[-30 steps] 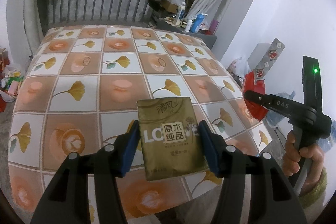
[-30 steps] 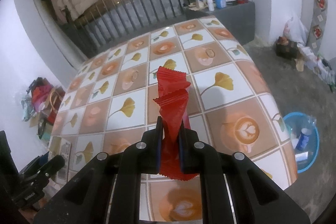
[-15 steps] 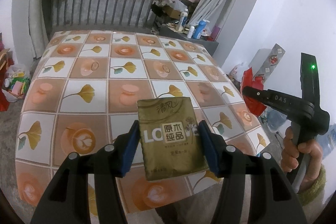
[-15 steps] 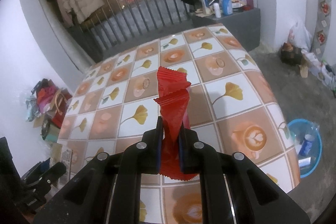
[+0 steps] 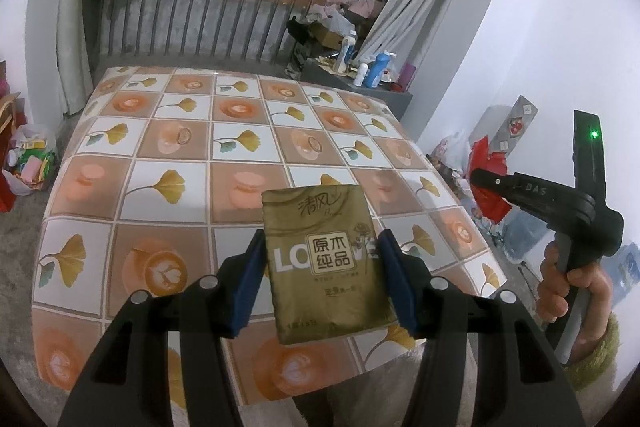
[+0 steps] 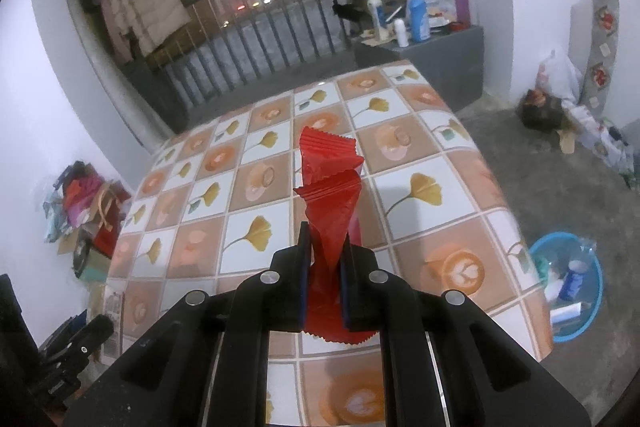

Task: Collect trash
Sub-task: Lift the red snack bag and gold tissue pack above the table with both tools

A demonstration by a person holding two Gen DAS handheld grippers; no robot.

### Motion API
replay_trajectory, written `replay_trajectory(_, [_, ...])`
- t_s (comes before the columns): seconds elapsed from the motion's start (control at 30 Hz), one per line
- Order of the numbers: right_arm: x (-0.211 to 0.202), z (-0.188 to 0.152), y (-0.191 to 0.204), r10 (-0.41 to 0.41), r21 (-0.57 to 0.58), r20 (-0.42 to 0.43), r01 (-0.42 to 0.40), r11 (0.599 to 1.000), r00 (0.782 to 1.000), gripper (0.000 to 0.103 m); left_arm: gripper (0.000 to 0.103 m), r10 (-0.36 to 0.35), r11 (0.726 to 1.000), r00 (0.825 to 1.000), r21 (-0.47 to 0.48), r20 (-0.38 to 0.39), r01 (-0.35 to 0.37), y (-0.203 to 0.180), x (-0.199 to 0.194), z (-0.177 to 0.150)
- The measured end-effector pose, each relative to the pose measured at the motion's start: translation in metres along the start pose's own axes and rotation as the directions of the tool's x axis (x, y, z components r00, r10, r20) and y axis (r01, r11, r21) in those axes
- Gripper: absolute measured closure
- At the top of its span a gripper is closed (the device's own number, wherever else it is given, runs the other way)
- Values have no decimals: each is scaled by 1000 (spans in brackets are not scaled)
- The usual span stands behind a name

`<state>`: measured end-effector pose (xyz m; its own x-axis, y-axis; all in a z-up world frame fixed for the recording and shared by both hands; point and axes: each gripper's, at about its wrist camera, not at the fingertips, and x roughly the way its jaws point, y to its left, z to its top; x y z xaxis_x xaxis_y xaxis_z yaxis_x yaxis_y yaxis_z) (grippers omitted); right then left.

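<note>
Trash is in both grippers, above the table's near edge: left gripper (image 5: 322, 269) clamps a tissue pack (image 5: 326, 263), right gripper (image 6: 325, 269) pinches a red wrapper (image 6: 330, 195). Next (my guess): carry both to a bin.

From my left wrist view the gold tissue pack (image 5: 326, 259) covers the table (image 5: 160, 163) squares behind it, and its small print is too fine for me to read. The right tongs (image 5: 486, 183) show only from the side, their tips lost against red clutter. In my right wrist view the red wrapper (image 6: 330, 195) hides its lower end between the pads, and the blue basin's (image 6: 592, 307) contents are too small to identify.
</note>
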<state>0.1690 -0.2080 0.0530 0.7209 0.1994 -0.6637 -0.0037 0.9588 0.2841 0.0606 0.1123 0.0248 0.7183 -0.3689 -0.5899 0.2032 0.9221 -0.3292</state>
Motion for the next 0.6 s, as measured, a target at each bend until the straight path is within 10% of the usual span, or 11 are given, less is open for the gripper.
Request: replay_trajectory(0.6, [-1, -4, -6, 11, 30, 2, -11, 999, 1000, 93, 48, -6, 1000, 1000, 3, -16, 6, -7, 11, 0])
